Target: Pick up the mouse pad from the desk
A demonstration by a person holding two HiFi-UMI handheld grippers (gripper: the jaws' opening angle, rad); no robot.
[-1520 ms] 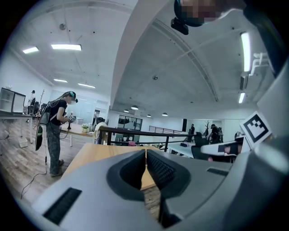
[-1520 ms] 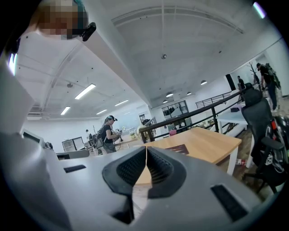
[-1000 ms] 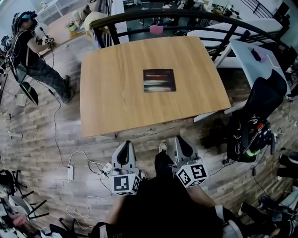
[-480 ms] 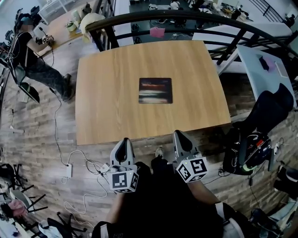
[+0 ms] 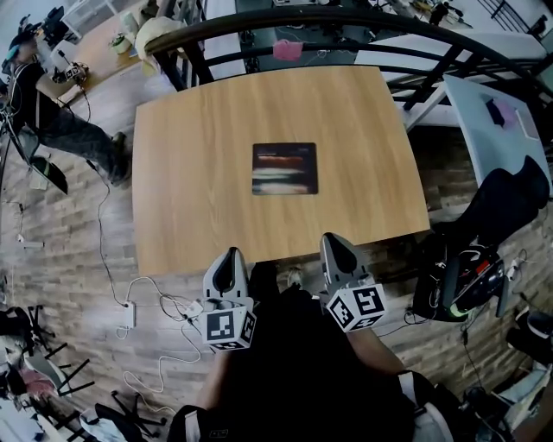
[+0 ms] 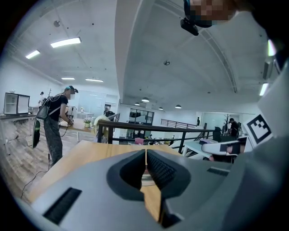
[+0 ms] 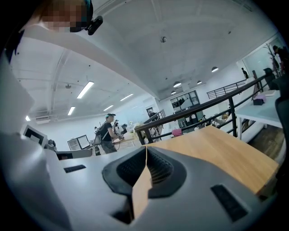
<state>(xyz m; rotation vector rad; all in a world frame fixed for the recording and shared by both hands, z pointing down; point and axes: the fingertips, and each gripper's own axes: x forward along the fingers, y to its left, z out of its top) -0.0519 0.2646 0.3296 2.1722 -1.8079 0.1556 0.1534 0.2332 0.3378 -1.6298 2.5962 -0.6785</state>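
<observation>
A dark rectangular mouse pad (image 5: 285, 168) with a blurred striped print lies flat near the middle of the wooden desk (image 5: 190, 198). My left gripper (image 5: 230, 257) hovers at the desk's near edge, left of centre, jaws shut with nothing between them. My right gripper (image 5: 334, 243) sits beside it at the same edge, also shut and empty. Both are well short of the pad. In the left gripper view the closed jaws (image 6: 146, 153) point over the desk (image 6: 86, 155), and a sliver of the pad (image 6: 145, 177) shows between them. In the right gripper view the closed jaws (image 7: 145, 151) point across the desk (image 7: 216, 151).
A dark railing (image 5: 346, 22) runs behind the desk. A person (image 5: 39, 95) stands at the far left by another table. Cables and a power strip (image 5: 130, 315) lie on the wood floor left of me. A black chair with bags (image 5: 488, 233) stands to the right, beside a white table (image 5: 497, 121).
Both grippers have come forward from over the floor to the desk's near edge, still shut. The desk and mouse pad now sit closer in the head view.
</observation>
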